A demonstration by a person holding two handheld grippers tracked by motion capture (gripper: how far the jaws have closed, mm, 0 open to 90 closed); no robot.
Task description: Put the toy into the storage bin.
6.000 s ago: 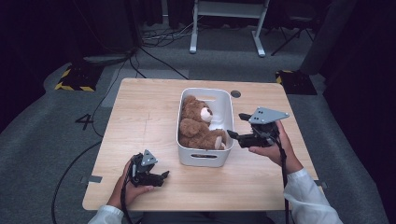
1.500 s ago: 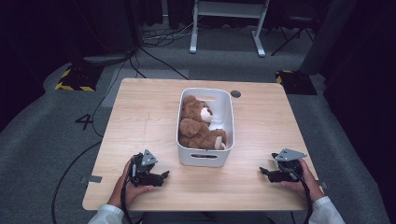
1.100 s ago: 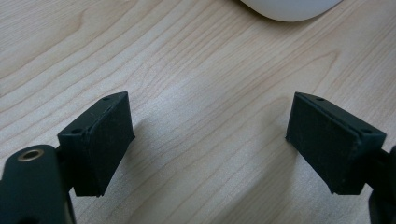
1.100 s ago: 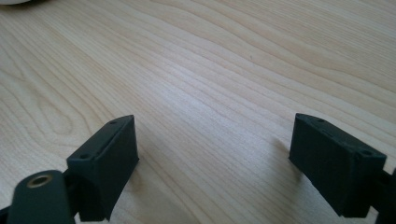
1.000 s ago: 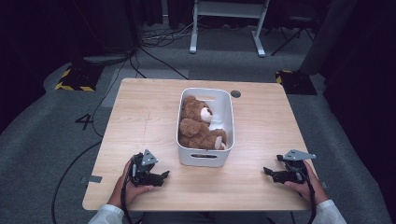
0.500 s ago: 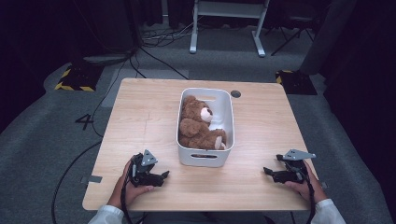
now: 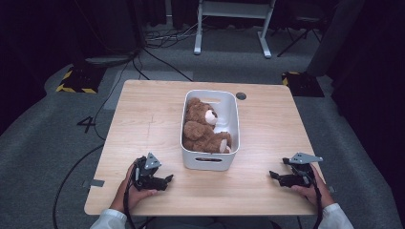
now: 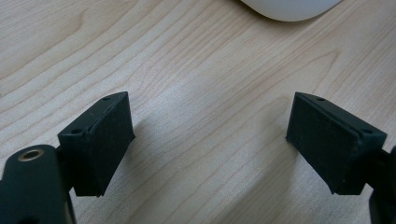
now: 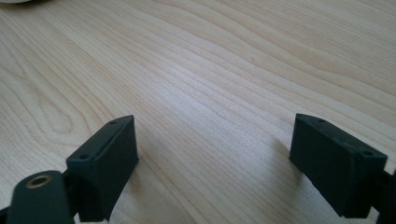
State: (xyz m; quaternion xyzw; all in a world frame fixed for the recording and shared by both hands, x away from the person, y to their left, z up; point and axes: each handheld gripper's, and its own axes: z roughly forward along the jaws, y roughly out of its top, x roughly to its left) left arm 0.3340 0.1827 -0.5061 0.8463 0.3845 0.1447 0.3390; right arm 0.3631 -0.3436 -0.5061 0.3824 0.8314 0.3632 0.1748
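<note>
The teddy bear [image 7: 205, 129] is lying lengthwise in the white bin [image 7: 210, 160], head pointing away, between and beyond both grippers; its legs are blurring together. The left gripper [image 7: 165, 181] and right gripper [image 7: 274, 175] are resting wide open, gripping nothing.

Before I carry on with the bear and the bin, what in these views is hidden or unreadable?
- Teddy bear: its lower side and back, high view, hidden by the white bin walls.
- White bin: cut off by the top edge, left gripper view.
- Left hand-held gripper and right hand-held gripper: jaw gaps too small to judge, high view.
- Person's forearms: cut off by the bottom edge, high view.
</note>
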